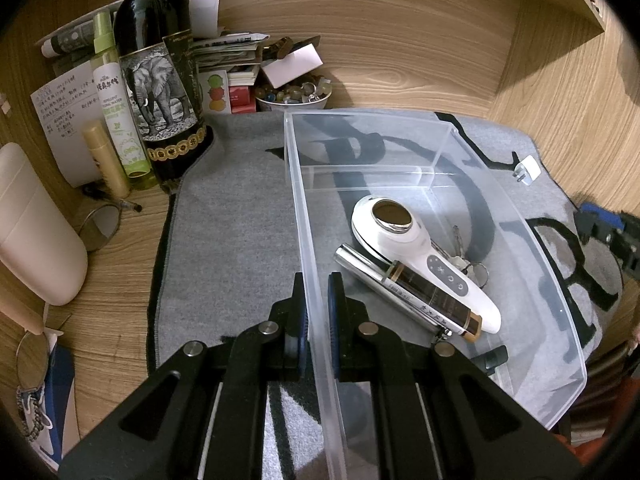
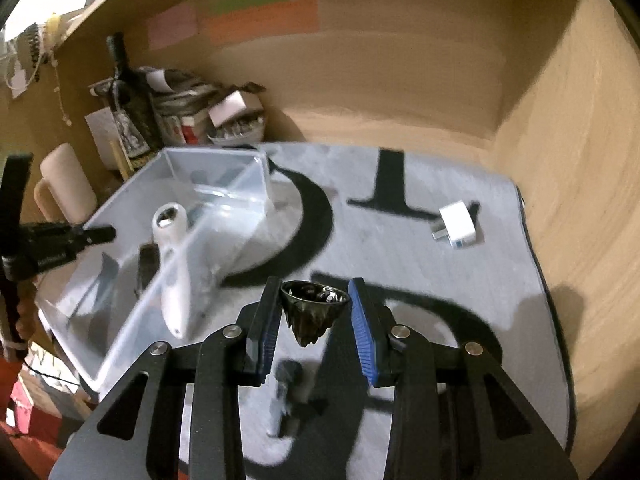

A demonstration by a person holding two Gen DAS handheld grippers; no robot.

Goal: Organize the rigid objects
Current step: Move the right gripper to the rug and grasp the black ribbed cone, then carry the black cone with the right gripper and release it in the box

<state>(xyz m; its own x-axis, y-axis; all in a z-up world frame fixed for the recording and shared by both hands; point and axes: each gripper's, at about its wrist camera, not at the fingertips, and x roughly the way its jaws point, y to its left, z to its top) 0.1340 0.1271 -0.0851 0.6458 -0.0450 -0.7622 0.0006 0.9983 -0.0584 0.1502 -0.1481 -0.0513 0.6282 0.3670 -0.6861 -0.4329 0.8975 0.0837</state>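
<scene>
Clear plastic bin [image 1: 400,152]: your left gripper [image 1: 318,304] clamps its wall, hold steady | right gripper [image 2: 313,312] pinches dark cup [image 2: 312,308] above mat [image 2: 460,280], beside bin | carry over rim, release low.

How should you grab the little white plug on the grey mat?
Grip the white plug across its flat body sides, coming from above. It lies flat and alone on the grey mat, prongs pointing sideways toward the clear bin, so avoid those thin prongs.
</scene>
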